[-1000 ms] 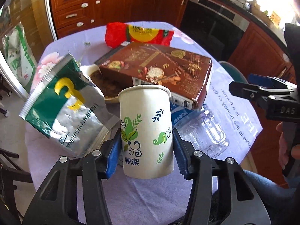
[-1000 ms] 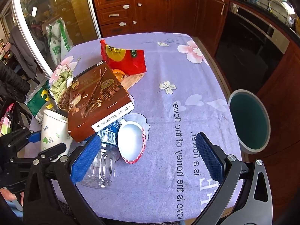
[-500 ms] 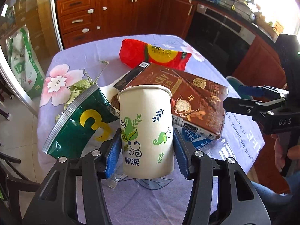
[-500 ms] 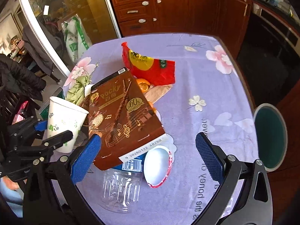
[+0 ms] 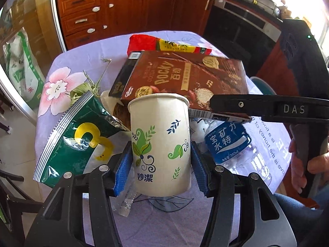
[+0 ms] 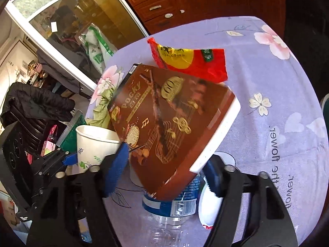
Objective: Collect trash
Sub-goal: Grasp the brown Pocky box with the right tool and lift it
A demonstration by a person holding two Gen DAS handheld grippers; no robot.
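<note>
A white paper cup with green leaf prints stands upright between the blue pads of my left gripper, which is shut on it. The cup also shows at the left of the right wrist view. A brown Pocky box lies tilted over a clear water bottle with a blue label. My right gripper is closing its jaws on the box's near end, one pad on its face and one at its underside. From the left wrist view, the right gripper's upper finger lies across the box.
On the purple flowered tablecloth lie a red and yellow snack bag, a green foil bag and a white bowl by the bottle. Wooden cabinets stand behind. A hand holds the right gripper.
My right gripper came down and left over the Pocky box and narrowed its jaws from wide open onto the box's near end. The left gripper drifted slightly, still holding the cup.
</note>
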